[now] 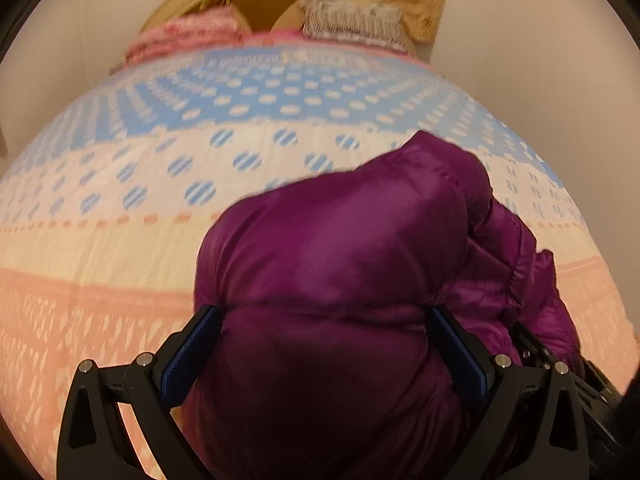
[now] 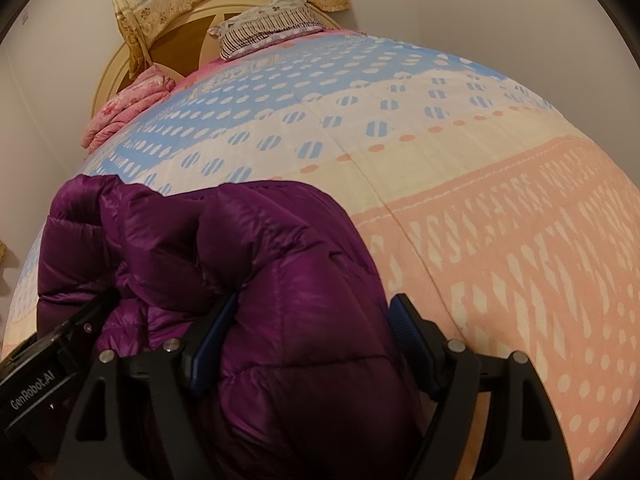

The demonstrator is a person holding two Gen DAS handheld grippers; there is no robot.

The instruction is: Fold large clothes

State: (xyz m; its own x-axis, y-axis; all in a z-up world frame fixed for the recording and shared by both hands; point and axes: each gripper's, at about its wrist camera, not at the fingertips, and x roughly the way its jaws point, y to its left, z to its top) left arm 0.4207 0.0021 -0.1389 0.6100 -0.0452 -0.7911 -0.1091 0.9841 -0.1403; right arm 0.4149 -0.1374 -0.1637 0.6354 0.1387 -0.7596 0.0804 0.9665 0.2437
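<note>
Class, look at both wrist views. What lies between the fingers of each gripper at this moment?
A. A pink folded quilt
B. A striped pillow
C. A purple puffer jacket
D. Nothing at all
C: the purple puffer jacket bulges between the blue pads of the left gripper and the right gripper, while the striped pillow and pink quilt lie far off at the head of the bed.
</note>
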